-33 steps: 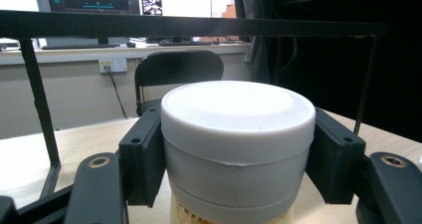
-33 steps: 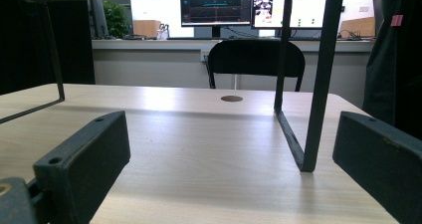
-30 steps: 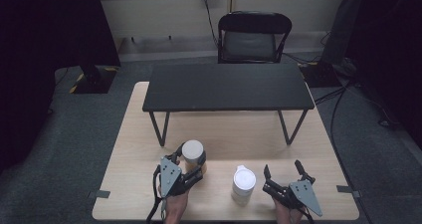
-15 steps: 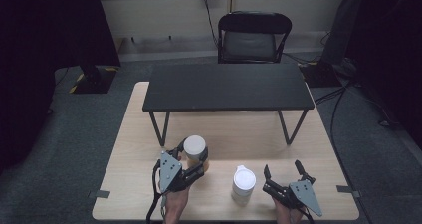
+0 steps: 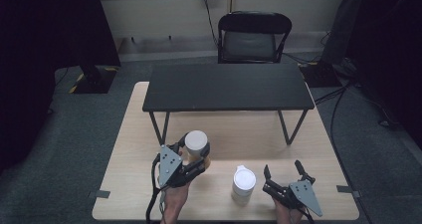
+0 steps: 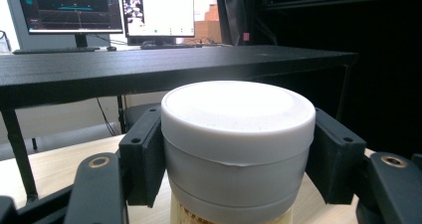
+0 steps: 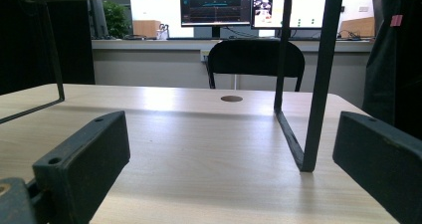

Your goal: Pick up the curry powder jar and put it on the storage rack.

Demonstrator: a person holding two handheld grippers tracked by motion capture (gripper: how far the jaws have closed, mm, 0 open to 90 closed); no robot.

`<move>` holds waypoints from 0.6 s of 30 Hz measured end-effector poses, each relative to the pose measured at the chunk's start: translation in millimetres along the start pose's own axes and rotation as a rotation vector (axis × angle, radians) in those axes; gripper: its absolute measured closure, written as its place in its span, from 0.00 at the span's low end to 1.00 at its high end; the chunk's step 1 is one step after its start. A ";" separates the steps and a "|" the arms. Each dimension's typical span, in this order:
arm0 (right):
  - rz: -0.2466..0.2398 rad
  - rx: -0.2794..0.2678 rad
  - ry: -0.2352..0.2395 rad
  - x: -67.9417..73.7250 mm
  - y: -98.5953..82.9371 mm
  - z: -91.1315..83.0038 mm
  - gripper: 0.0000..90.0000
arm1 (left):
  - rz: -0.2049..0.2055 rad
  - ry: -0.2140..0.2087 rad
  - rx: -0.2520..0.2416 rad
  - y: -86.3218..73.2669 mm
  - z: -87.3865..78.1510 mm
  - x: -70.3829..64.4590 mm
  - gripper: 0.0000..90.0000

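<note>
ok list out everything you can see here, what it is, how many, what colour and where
lidded jar: one, white lid over a tan base, near left of the wooden table, held in the left gripper
white container: one, white, near middle of the wooden table, standing free
black shelf: one, black top on thin black legs, standing across the far half of the wooden table
wooden table: one, light wood, centre of the room
chair: one, black, behind the wooden table
monitors: at least two, lit, on a far desk
left gripper: one, black, shut on the lidded jar
right gripper: one, black, fingers apart, right of the white container
</note>
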State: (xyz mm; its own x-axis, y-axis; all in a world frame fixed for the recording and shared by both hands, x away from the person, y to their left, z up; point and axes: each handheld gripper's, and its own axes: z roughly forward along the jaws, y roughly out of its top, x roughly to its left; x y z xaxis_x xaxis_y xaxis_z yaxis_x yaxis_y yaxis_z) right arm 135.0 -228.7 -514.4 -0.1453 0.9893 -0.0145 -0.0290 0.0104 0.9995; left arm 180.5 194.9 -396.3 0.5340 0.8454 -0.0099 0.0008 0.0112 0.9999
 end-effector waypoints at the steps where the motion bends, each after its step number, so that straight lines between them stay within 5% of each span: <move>1: 0.000 0.000 0.000 -0.1 0.0 0.0 0.00 | 0.001 -0.001 -0.002 1.2 0.3 0.3 0.38; 18: 0.000 0.001 0.001 -0.2 0.2 0.0 0.00 | 0.005 -0.011 -0.058 45.8 8.2 21.3 0.38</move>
State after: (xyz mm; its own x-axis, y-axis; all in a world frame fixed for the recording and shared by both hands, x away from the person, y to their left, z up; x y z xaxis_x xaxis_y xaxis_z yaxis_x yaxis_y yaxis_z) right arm 135.0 -228.9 -514.3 -0.1466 0.9891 -0.0147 -0.0282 0.0107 0.9995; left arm 198.8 209.0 -350.7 0.5433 0.8396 -0.0046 -0.0510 0.0385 0.9980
